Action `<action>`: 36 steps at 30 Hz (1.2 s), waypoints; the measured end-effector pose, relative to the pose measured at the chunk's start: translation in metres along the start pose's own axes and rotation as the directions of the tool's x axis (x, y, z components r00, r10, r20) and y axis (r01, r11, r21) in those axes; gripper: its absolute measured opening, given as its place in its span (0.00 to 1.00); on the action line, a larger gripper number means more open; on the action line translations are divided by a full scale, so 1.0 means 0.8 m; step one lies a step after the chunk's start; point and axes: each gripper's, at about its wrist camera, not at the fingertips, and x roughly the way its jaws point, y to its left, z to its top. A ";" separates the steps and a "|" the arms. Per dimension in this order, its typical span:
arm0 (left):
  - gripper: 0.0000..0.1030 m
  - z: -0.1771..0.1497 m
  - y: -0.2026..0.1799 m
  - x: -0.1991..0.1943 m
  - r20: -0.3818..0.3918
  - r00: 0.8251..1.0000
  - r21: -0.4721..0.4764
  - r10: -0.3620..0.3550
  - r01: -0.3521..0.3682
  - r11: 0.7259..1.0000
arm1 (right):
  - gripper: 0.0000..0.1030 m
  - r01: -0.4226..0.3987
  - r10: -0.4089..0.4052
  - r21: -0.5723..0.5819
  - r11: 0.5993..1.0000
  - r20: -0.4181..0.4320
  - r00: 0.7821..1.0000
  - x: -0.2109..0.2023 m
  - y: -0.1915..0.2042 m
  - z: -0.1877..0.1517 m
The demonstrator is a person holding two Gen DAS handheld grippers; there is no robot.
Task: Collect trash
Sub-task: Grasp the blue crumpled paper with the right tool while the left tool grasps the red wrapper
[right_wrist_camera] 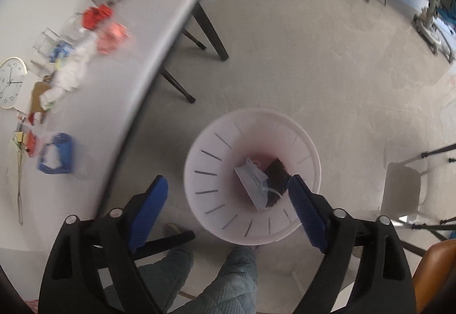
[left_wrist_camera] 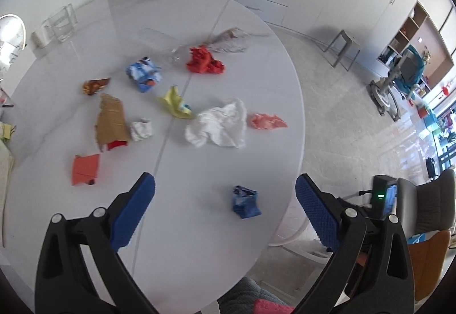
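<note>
Lying crumpled on the white table [left_wrist_camera: 199,251], the blue wrapper [left_wrist_camera: 246,202] was the piece of trash we judged next in line. It sat between the two pads of the left gripper [left_wrist_camera: 225,214], a little toward the right-hand pad and just ahead of the tips, near the table's front edge. We could read no clear long axis on it; it appeared roughly as wide as it was deep, so we judged that no wrist roll was required. The left gripper stood spread wide and held nothing. Farther out on the table lay the white tissue [left_wrist_camera: 221,125], the pink scrap [left_wrist_camera: 268,121] and the orange paper [left_wrist_camera: 85,169]. Off the table, the right gripper [right_wrist_camera: 228,208] was likewise spread and empty above the white bin [right_wrist_camera: 211,140] on the floor, which already held a face mask [right_wrist_camera: 252,178] and a dark scrap [right_wrist_camera: 278,174]. We therefore judged the left hand the nearer one.
</note>
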 end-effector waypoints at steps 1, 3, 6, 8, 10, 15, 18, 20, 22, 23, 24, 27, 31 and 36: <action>0.92 0.001 0.012 -0.007 0.013 1.000 -0.005 -0.009 0.009 1.000 | 0.91 -0.005 0.005 -0.017 1.000 0.020 1.000 -0.016 0.007 0.000; 0.92 0.001 0.029 -0.021 0.034 0.999 -0.017 -0.006 0.007 1.000 | 0.96 0.000 0.004 -0.059 0.998 0.070 0.998 -0.048 0.036 0.004; 0.92 0.002 0.068 -0.037 0.047 0.999 -0.030 0.003 -0.001 1.000 | 0.98 -0.002 0.014 -0.101 0.995 0.121 0.992 -0.076 0.077 0.011; 0.92 0.001 0.091 -0.045 0.056 0.998 -0.041 0.004 -0.002 0.999 | 0.98 -0.006 0.025 -0.126 0.992 0.151 0.988 -0.086 0.107 0.010; 0.92 -0.001 0.119 -0.053 0.066 0.998 -0.048 0.001 0.003 0.999 | 0.98 0.008 0.018 -0.149 0.989 0.173 0.985 -0.087 0.135 0.004; 0.92 -0.009 0.184 -0.056 0.074 0.997 -0.024 0.030 -0.028 0.999 | 0.98 0.046 -0.016 -0.159 0.986 0.184 0.983 -0.059 0.193 -0.008; 0.92 -0.015 0.214 -0.049 0.062 0.998 -0.027 0.033 -0.032 0.999 | 0.98 0.078 -0.052 -0.132 0.988 0.192 0.980 -0.039 0.214 -0.017; 0.92 -0.020 0.234 -0.035 0.047 0.998 -0.026 0.031 -0.030 0.999 | 0.98 0.093 -0.070 -0.115 0.989 0.192 0.979 -0.028 0.218 -0.022; 0.92 -0.025 0.244 -0.018 0.031 0.999 -0.016 0.034 -0.033 0.999 | 0.98 0.107 -0.085 -0.107 0.989 0.189 0.978 -0.015 0.224 -0.025; 0.92 -0.027 0.249 -0.008 0.018 0.999 -0.005 0.031 -0.031 1.000 | 0.98 0.116 -0.096 -0.106 0.988 0.182 0.979 -0.009 0.227 -0.026; 0.92 -0.030 0.252 0.003 0.003 1.000 0.004 0.027 -0.027 1.000 | 0.98 0.123 -0.102 -0.106 0.987 0.179 0.978 -0.004 0.230 -0.028; 0.92 -0.036 0.258 0.036 -0.044 0.999 0.025 0.025 -0.024 0.999 | 0.94 0.137 -0.119 -0.104 0.985 0.170 0.978 0.010 0.235 -0.029; 0.92 -0.036 0.271 0.074 -0.091 0.995 0.001 0.028 -0.028 1.000 | 0.86 0.141 -0.128 -0.085 0.986 0.146 0.981 0.026 0.235 -0.026; 0.92 -0.029 0.278 0.098 -0.116 0.993 0.006 0.031 -0.030 1.000 | 0.77 0.154 -0.145 -0.057 0.986 0.134 0.980 0.037 0.232 -0.020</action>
